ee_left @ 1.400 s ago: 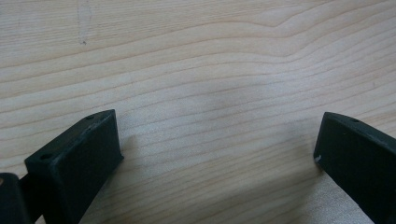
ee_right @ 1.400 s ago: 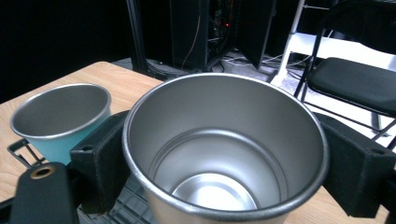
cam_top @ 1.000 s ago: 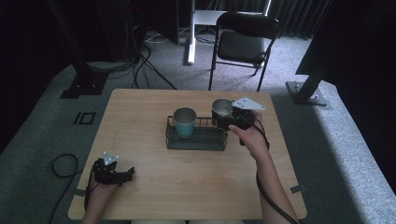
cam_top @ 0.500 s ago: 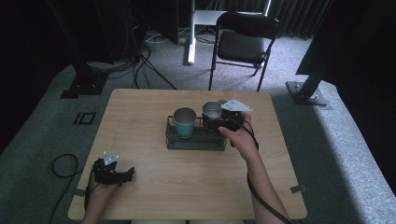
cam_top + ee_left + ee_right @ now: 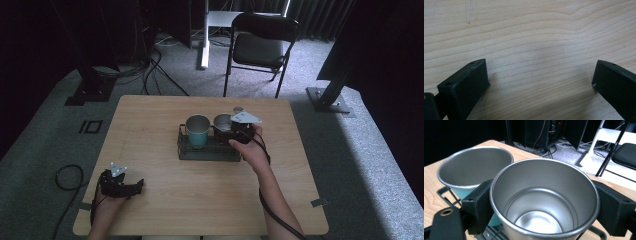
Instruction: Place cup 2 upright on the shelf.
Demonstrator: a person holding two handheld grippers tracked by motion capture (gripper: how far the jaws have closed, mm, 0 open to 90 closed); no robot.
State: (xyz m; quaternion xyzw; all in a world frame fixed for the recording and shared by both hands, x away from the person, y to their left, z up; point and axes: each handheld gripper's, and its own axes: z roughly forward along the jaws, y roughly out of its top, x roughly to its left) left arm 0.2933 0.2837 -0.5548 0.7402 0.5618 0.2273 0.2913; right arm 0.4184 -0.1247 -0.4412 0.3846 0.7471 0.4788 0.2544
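Steel cup — light, rigid, slick — sits clamped in your right gripper; your left gripper gapes empty.

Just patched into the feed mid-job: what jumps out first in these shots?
The right gripper is clamped round a bare steel cup, held over the right end of the black wire rack mid-table. A teal-sided steel cup stands in the rack's left part. The left gripper rests open at the table's near left corner.
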